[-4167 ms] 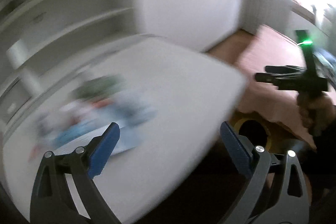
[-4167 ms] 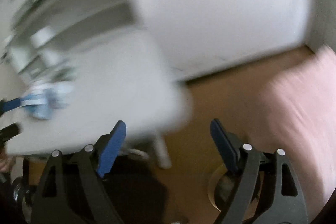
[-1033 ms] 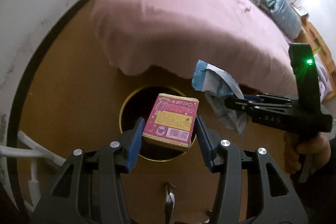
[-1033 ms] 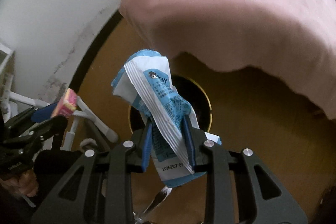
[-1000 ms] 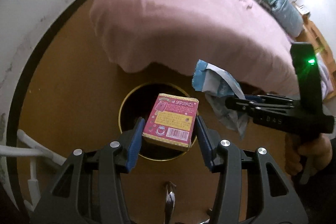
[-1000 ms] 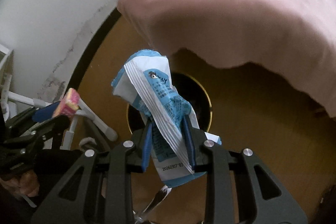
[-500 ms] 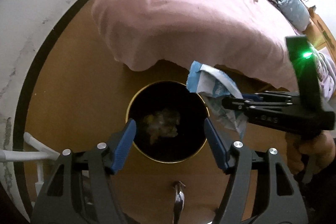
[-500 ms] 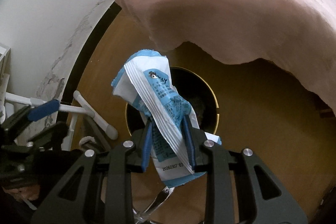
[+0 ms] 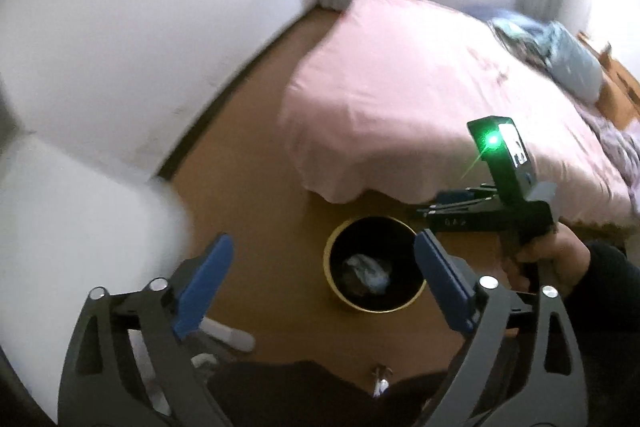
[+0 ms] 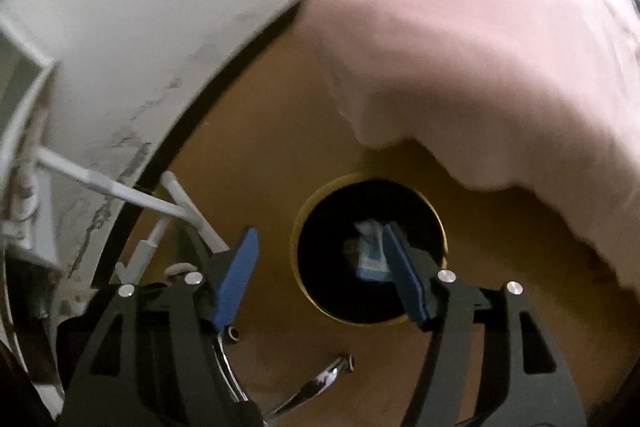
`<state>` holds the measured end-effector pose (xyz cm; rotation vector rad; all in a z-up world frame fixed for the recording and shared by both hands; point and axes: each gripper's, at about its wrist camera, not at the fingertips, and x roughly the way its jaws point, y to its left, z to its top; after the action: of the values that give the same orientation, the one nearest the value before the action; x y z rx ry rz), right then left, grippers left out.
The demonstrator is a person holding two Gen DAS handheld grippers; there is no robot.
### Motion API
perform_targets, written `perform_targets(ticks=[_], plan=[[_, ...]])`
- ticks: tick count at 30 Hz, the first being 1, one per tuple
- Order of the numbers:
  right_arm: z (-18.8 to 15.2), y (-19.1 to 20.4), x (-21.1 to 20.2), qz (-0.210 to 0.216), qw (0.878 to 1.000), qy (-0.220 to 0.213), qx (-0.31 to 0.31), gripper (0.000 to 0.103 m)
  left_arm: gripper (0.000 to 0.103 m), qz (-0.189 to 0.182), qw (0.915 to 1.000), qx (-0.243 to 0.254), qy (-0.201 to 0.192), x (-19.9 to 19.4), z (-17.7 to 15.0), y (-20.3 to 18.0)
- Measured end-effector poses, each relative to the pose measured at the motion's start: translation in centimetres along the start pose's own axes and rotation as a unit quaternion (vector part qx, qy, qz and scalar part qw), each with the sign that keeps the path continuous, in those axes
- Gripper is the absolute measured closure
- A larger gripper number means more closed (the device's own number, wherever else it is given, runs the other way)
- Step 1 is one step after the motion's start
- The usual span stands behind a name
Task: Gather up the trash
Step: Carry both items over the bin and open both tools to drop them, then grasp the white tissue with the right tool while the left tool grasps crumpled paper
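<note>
Both pairs of fingers are spread and hold nothing. The right gripper (image 10: pixel 320 275) hangs directly above the bin (image 10: pixel 438 223), the blue wrapper (image 10: pixel 370 253) lying down inside between its tips; the left gripper (image 9: pixel 320 283) sits higher, bin (image 9: pixel 332 281) ahead and below.

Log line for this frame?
left gripper: open, empty | right gripper: open, empty | wrapper: in bin | bin: beside bed

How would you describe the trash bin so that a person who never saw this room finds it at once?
Find the bed with the pink cover. On the brown floor just beside its near corner stands the round trash bin. It is black inside with a gold rim, and a blue and white wrapper lies at the bottom.
</note>
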<state>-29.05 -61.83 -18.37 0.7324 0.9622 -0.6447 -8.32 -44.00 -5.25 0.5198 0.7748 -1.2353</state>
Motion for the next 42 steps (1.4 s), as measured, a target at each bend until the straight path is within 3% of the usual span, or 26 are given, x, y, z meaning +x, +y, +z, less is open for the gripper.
perform_targets(ticks=[4, 9, 12, 16, 18, 20, 25, 34, 37, 38, 39, 42], plan=[[1.5, 8.6, -5.6, 0.035, 0.994, -0.059, -0.084, 0.027, 0.010, 0.062, 0.9966, -0.038, -0.040, -8.9, -2.7, 5.0], [0.2, 23.1, -10.3, 0.120, 0.964, -0.096, -0.217, 0.026, 0.010, 0.165, 0.9776, -0.114, -0.063, -18.1, -9.3, 12.8], [-1.9, 31.7, -11.3, 0.176, 0.936, -0.094, -0.289, 0.026, 0.010, 0.235, 0.9533, -0.178, -0.065, -22.9, -14.6, 17.5], [-4.8, 41.6, -10.4, 0.224, 0.900, -0.071, -0.368, 0.026, 0.010, 0.304, 0.9134, -0.263, -0.062, -28.0, -21.9, 22.3], [-5.5, 44.3, -9.5, 0.233, 0.891, -0.061, -0.384, 0.026, 0.010, 0.324, 0.8970, -0.295, -0.060, -29.7, -24.3, 24.0], [-6.0, 47.0, -8.4, 0.235, 0.887, -0.049, -0.394, 0.026, 0.010, 0.328, 0.8876, -0.317, -0.063, -30.8, -26.1, 24.9], [-6.4, 50.3, -5.8, 0.224, 0.884, -0.036, -0.409, 0.026, 0.010, 0.329, 0.8748, -0.350, -0.060, -31.7, -28.3, 25.8], [-6.6, 51.7, -3.1, 0.222, 0.880, -0.018, -0.420, 0.029, 0.010, 0.331, 0.8767, -0.345, -0.058, -30.9, -28.8, 26.7], [-6.7, 51.7, -2.9, 0.222, 0.877, -0.014, -0.426, 0.045, 0.010, 0.339, 0.8718, -0.349, -0.052, -30.8, -28.8, 27.6], [-6.8, 51.7, -2.7, 0.225, 0.875, -0.008, -0.428, 0.062, 0.010, 0.340, 0.8690, -0.355, -0.053, -30.9, -28.8, 28.1], [-6.8, 51.5, -2.7, 0.227, 0.874, -0.007, -0.429, 0.071, 0.010, 0.339, 0.8665, -0.362, -0.054, -31.1, -28.8, 28.6], [-6.7, 50.8, -3.7, 0.236, 0.873, -0.021, -0.426, 0.081, 0.010, 0.329, 0.8582, -0.390, -0.054, -31.5, -28.2, 31.1]])
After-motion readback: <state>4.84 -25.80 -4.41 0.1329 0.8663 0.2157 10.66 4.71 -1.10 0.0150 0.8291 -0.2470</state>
